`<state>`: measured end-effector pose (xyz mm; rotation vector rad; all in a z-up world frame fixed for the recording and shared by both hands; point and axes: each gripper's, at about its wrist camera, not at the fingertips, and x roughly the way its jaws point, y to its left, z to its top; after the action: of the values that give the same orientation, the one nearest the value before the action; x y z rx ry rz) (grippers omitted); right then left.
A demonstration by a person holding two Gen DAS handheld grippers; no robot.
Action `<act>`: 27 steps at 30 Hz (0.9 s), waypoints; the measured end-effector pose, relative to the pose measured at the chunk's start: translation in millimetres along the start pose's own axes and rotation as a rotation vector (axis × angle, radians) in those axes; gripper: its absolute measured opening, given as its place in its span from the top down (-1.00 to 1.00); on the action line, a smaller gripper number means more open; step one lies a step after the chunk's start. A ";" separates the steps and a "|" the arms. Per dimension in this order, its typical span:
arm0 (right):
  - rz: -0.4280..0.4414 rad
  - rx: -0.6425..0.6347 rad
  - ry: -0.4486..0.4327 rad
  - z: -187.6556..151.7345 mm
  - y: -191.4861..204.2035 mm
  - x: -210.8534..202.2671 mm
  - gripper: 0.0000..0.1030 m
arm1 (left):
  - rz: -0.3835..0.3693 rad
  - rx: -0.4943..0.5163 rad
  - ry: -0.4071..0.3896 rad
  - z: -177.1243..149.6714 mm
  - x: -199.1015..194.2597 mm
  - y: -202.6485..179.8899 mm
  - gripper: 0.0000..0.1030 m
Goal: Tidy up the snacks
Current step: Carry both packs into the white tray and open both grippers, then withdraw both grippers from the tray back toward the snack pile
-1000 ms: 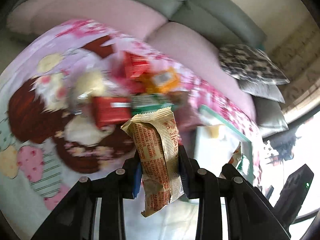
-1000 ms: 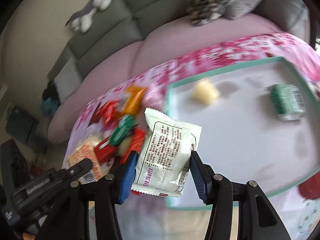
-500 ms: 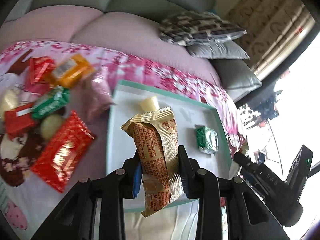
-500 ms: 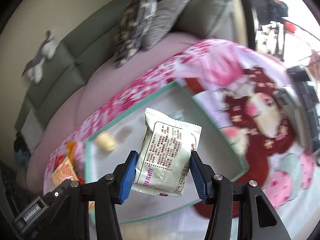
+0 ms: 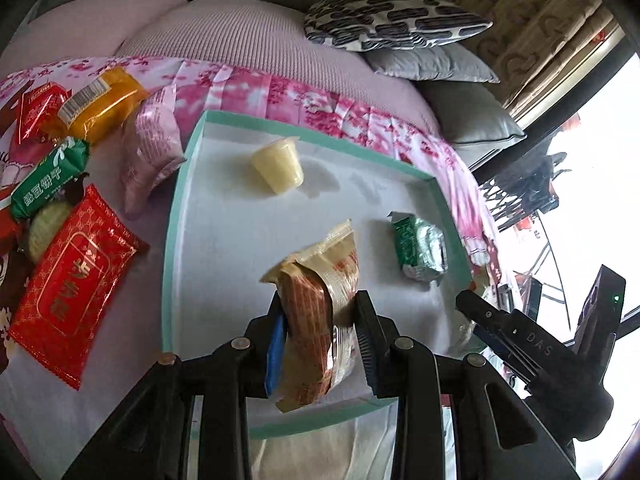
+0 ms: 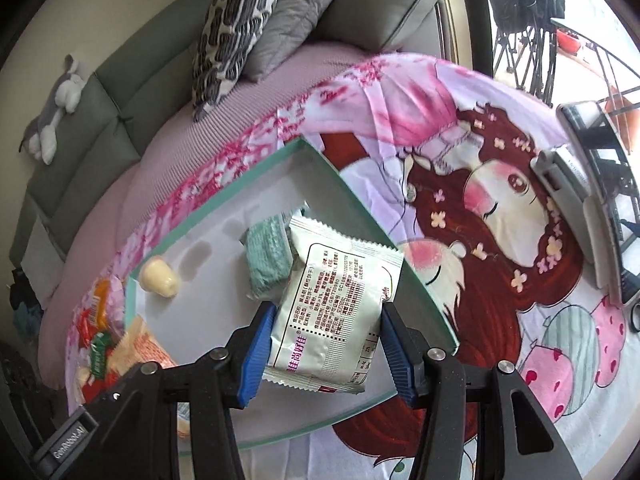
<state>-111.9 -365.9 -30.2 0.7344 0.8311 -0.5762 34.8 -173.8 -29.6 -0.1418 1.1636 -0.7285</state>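
My left gripper (image 5: 320,316) is shut on a tan and orange snack packet (image 5: 320,300), tilted over the near part of a white tray with a teal rim (image 5: 172,216). The tray holds a pale yellow jelly cup (image 5: 278,166) and a green foil packet (image 5: 420,250). My right gripper (image 6: 326,330) is shut on a white foil snack packet (image 6: 340,304) above the tray's right side (image 6: 384,228), in front of the green packet (image 6: 266,256). The jelly cup (image 6: 158,278) lies at the tray's left.
Left of the tray lie several loose snacks: a red packet (image 5: 72,280), a green bar (image 5: 50,178), an orange packet (image 5: 100,104), a pink packet (image 5: 150,148). A sofa with cushions (image 5: 392,20) stands behind. A laptop (image 6: 592,200) lies on the cartoon cloth at right.
Both grippers have moved in lower over the tray with their packets. The tan packet now leans forward towards the tray floor. The right gripper has swung right, closer to the green packet.
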 end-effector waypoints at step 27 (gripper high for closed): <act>0.052 -0.152 -0.037 -10.4 48.7 4.2 -0.97 | 0.261 -0.082 -0.197 18.5 -56.5 44.4 -0.79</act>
<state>-79.9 -328.6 -21.5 0.6035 0.8098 -0.4733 59.6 -111.3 1.9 -0.1244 1.0003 -0.4271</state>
